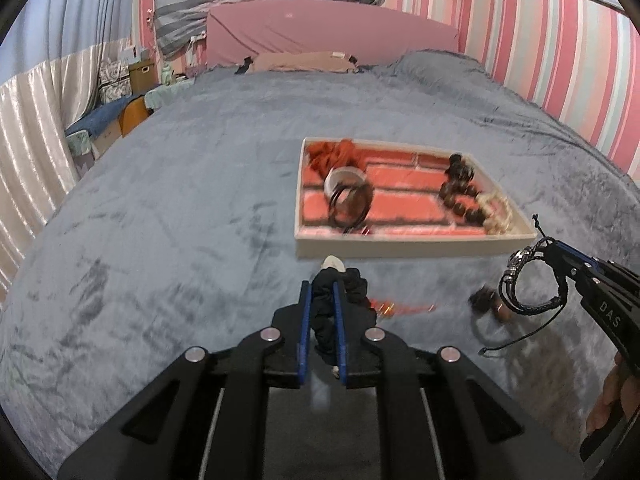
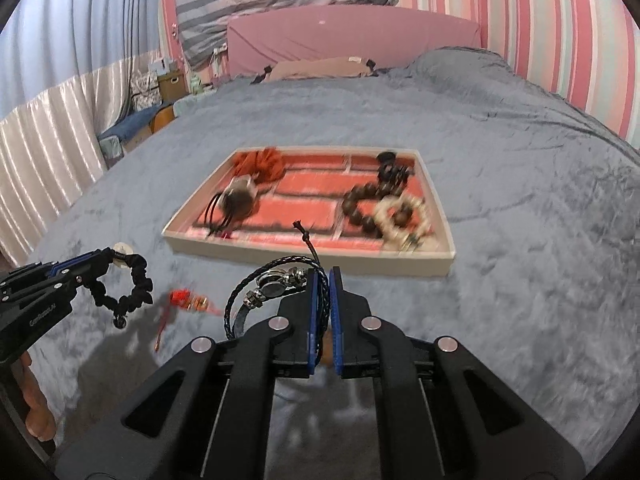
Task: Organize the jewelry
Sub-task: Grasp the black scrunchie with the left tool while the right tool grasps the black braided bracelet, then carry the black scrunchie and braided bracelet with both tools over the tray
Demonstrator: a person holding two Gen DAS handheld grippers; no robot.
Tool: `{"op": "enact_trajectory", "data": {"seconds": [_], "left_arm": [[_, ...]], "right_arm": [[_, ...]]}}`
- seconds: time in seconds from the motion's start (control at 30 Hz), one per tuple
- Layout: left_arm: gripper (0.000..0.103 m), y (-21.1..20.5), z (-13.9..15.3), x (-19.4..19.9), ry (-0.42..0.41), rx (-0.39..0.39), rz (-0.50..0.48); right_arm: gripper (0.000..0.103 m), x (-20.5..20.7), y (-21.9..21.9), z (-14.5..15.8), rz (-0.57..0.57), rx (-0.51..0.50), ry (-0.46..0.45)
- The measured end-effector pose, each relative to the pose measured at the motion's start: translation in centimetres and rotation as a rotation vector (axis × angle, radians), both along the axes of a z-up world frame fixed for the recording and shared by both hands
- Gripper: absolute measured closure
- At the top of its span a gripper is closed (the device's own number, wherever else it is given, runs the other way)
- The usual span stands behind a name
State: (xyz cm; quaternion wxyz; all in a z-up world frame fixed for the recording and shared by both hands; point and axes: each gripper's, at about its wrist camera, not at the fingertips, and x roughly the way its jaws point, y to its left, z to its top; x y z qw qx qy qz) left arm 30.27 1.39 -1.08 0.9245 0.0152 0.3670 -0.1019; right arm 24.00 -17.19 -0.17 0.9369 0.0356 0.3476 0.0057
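Note:
My left gripper (image 1: 322,286) is shut on a black fabric scrunchie (image 1: 354,286) with a pale charm, lifted off the grey blanket; in the right wrist view this left gripper (image 2: 106,254) shows at the left with the scrunchie (image 2: 132,292) hanging from it. My right gripper (image 2: 324,276) is shut on a black braided leather bracelet (image 2: 266,282) with metal beads; the left wrist view shows that right gripper (image 1: 554,245) and the bracelet (image 1: 528,280) dangling. Ahead lies a cream tray (image 1: 400,244) (image 2: 300,252) with a red brick-pattern floor, holding bead bracelets and a red scrunchie.
On the blanket before the tray lie a red tasselled trinket (image 2: 186,300) (image 1: 396,308) and a dark bead bracelet (image 1: 490,304). A pink headboard (image 1: 332,32) and folded pink cloth (image 2: 320,66) sit at the far end. A striped wall runs along the right; curtains and boxes stand left.

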Motion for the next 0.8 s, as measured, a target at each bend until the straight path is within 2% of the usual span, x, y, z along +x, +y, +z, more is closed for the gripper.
{"op": "enact_trajectory", "data": {"seconds": [0.23,0.47,0.63,0.8], "left_arm": [[0.092,-3.2,2.4,3.6,-0.030,0.007,-0.025],[0.092,-6.8,4.1,9.2,-0.039,-0.008,-0.040],[0.092,-9.3,3.6,13.6,-0.027,-0.001,-0.048],[0.092,-11.2,1.5,18.7,0.020,-0.018,-0.042]], "right_arm": [[0.096,3.5,-2.8,2.2,-0.007,-0.005,-0.025],[0.096,8.9,-5.3,3.4,-0.021,-0.001,-0.035],[0.096,13.5,-7.0,3.0,-0.035,0.008,-0.027],[0.096,17.5,-9.1,1.4,-0.058,0.032,-0.004]]}}
